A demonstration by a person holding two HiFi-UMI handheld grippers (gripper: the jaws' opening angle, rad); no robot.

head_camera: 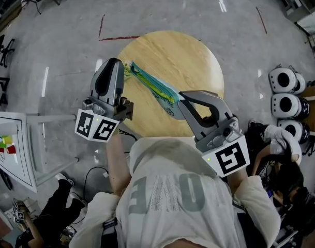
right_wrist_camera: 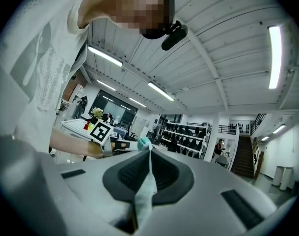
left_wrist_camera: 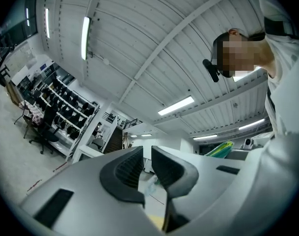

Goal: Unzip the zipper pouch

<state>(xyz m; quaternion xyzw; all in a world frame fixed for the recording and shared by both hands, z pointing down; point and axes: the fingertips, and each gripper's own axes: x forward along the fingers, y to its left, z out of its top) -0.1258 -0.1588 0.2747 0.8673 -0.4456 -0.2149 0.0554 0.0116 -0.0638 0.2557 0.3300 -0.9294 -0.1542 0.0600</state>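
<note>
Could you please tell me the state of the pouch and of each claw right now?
zipper pouch: stretched between both claws; zipper open or closed cannot be told.
left claw: shut on one end of the pouch.
right claw: shut on the other end.

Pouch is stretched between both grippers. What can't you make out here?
How far the pouch is unzipped: head view, too small to tell.
What the left gripper pinches: left gripper view, only a pale scrap shows.
Pouch end in the right gripper: right gripper view, jaws cover all but a teal strip.
</note>
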